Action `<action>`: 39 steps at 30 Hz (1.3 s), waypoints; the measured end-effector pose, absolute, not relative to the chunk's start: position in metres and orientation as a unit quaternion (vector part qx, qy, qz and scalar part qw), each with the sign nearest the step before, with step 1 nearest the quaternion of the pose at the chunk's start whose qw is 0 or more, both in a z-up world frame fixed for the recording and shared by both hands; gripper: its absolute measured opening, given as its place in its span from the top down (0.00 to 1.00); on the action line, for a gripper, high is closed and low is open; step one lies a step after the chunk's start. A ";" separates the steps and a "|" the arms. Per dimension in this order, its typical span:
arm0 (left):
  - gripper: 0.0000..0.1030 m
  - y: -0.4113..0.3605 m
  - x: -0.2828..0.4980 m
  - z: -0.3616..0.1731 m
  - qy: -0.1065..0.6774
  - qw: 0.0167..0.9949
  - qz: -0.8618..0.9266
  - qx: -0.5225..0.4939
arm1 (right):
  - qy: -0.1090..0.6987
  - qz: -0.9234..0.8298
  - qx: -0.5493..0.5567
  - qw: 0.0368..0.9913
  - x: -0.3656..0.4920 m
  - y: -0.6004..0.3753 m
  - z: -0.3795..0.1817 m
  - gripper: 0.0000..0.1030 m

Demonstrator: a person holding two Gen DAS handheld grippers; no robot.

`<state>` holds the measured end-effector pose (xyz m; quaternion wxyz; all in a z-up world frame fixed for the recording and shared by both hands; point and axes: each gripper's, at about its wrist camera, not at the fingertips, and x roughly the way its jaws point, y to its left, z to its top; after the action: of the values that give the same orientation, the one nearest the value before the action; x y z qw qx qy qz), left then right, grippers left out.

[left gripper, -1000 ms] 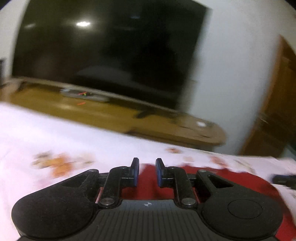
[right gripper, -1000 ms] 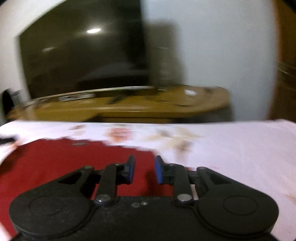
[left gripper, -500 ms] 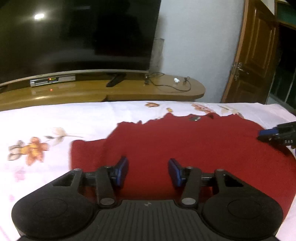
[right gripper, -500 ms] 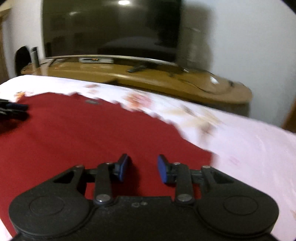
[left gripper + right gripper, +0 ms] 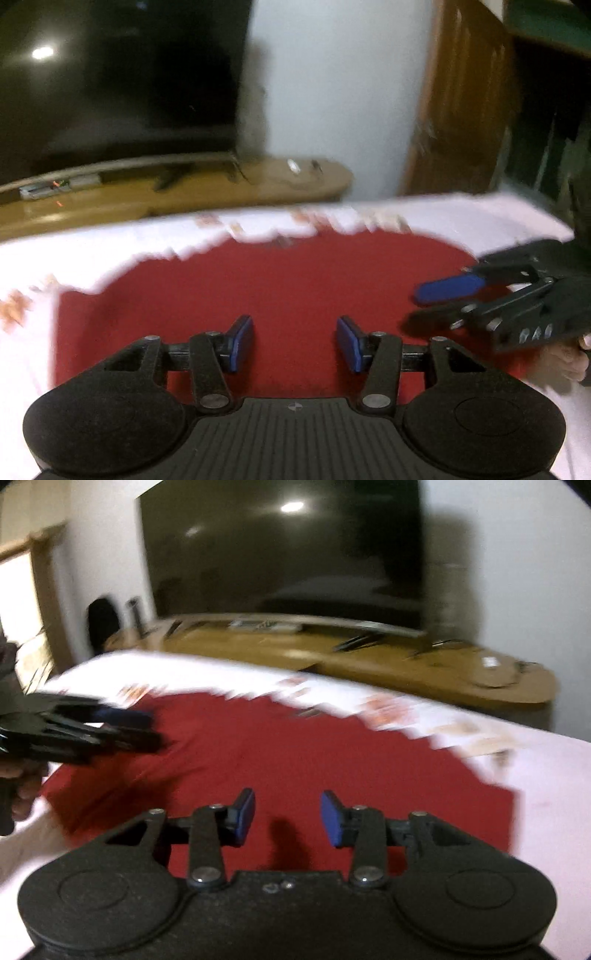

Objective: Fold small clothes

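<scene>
Two half-open, empty grippers' fingers (image 5: 242,341) above red garment (image 5: 280,280).

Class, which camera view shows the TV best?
The right wrist view: nearly the whole TV shows, with its stand legs. The left wrist view shows only the TV's right part, cut off at the frame's left edge.

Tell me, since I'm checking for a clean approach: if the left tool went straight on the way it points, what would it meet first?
Probably the red garment lying on the floral sheet. The left tool is open, angled down at it, with nothing between; depth is blurred.
</scene>
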<state>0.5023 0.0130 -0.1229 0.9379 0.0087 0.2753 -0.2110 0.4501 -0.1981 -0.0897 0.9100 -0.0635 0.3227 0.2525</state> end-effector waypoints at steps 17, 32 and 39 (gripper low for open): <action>0.51 0.058 0.450 -0.112 0.255 0.952 -0.169 0.017 | 0.322 0.194 -0.092 0.922 0.399 -0.262 -0.079 0.60; 0.51 0.053 0.426 -0.150 0.294 0.939 -0.175 0.016 | 0.357 0.223 -0.110 0.901 0.365 -0.210 -0.116 0.61; 0.51 0.070 0.424 -0.152 0.297 0.942 -0.157 0.000 | 0.359 0.190 -0.087 0.910 0.358 -0.270 -0.122 0.61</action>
<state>0.4239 0.0696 -0.1518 0.9419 0.0001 0.2972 -0.1568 0.3576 -0.2701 -0.1216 0.9097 -0.0873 0.3588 0.1900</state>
